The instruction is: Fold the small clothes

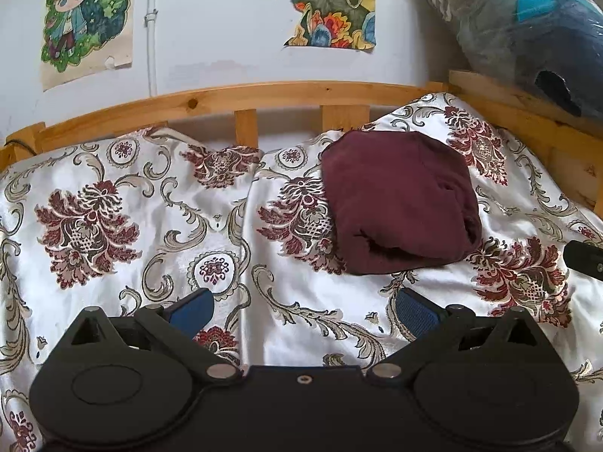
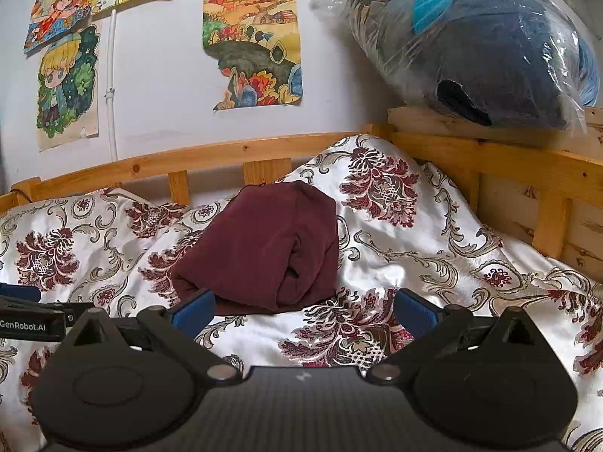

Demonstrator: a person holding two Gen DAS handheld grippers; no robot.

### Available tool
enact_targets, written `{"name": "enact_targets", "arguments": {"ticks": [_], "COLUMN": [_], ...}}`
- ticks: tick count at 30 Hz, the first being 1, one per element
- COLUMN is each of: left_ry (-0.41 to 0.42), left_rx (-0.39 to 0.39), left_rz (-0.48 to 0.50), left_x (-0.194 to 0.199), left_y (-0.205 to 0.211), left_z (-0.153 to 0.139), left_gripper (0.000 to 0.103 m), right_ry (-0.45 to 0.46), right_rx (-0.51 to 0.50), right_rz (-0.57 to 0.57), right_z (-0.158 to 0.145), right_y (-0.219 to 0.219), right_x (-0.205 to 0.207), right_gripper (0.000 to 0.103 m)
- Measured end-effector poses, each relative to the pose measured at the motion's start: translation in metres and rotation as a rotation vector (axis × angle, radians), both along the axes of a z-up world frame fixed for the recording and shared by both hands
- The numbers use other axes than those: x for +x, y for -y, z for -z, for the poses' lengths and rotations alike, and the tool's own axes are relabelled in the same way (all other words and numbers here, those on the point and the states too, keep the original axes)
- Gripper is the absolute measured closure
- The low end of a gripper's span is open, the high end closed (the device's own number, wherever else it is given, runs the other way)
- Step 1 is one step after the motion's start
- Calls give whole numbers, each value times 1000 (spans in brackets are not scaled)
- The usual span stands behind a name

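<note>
A dark maroon garment (image 1: 399,199) lies folded into a compact bundle on the floral bedspread (image 1: 150,226), near the wooden headboard. In the right wrist view the same maroon garment (image 2: 264,252) sits just beyond the fingers, left of centre. My left gripper (image 1: 305,310) is open, its blue pads wide apart over bare bedspread, short of the garment. My right gripper (image 2: 305,310) is open too, with nothing between its pads; its left pad (image 2: 196,309) is close to the bundle's near edge. The other gripper's body (image 2: 30,320) shows at the left edge.
A wooden bed rail (image 1: 241,94) runs along the back and right side (image 2: 527,162). A plastic-wrapped dark blue bundle (image 2: 490,49) rests on the right rail. Drawings (image 2: 252,49) hang on the white wall. The satin bedspread (image 2: 414,248) is rumpled and rises toward the corner.
</note>
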State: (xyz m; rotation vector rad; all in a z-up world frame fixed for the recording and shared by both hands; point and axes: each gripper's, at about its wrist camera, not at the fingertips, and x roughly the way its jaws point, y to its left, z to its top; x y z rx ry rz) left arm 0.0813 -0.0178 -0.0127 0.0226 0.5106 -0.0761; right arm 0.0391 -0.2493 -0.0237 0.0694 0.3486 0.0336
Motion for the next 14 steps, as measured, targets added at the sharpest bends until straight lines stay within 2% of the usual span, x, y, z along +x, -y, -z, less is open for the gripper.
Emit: {"name": "enact_targets", "arguments": {"ticks": [14], "left_ry": [-5], "left_rx": [0], "left_rz": [1], "left_x": [0], "left_y": [0], "left_z": [1], "left_gripper": [1], "right_ry": [-3], "right_rx": [1], "right_rz": [0], "right_z": [1], "right_y": [0], "right_x": [0], "right_gripper": [0]}}
